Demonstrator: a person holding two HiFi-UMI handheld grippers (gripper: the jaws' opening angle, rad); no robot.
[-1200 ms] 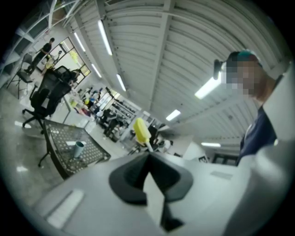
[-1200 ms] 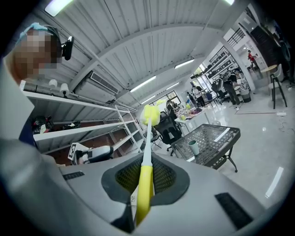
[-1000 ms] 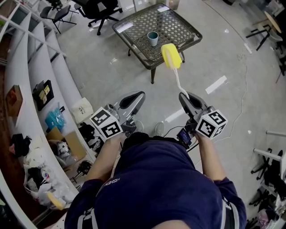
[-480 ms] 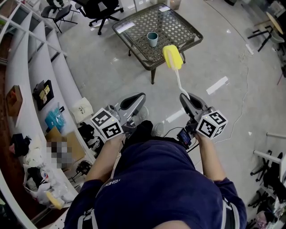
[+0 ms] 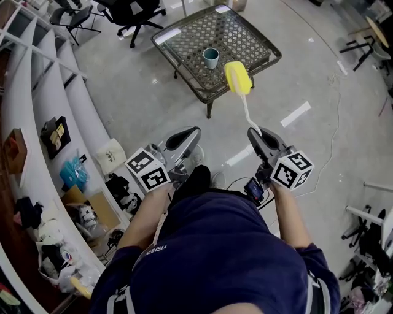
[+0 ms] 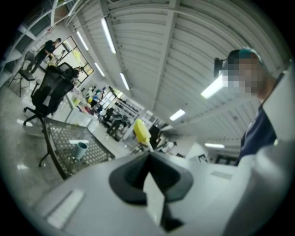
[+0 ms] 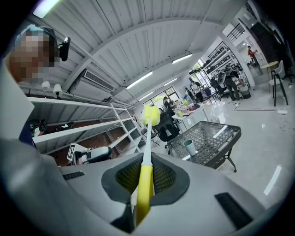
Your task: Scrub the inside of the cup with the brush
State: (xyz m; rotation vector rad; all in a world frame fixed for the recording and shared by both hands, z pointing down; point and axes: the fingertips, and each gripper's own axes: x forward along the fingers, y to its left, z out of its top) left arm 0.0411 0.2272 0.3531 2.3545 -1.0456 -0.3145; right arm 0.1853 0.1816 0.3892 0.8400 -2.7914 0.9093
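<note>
A teal cup (image 5: 210,57) stands upright on a low glass-topped metal table (image 5: 245,37) some way ahead of me; it also shows as the cup (image 7: 189,147) and the cup (image 6: 81,150). My right gripper (image 5: 256,132) is shut on the handle of a brush (image 5: 245,110) with a yellow sponge head (image 5: 237,77) that points up and forward, short of the table. In the right gripper view the brush (image 7: 146,156) runs straight out between the jaws. My left gripper (image 5: 187,133) is shut and empty, level with the right one.
Curved white shelving (image 5: 37,122) with bags and boxes runs along my left. Office chairs (image 5: 132,12) stand beyond the table. A cable (image 5: 334,129) trails over the glossy floor at the right, near stools (image 5: 362,40). Other people (image 7: 228,83) stand far off.
The table and cup have shifted slightly in view as I step forward. Both grippers hold the same pose and the brush stays raised.
</note>
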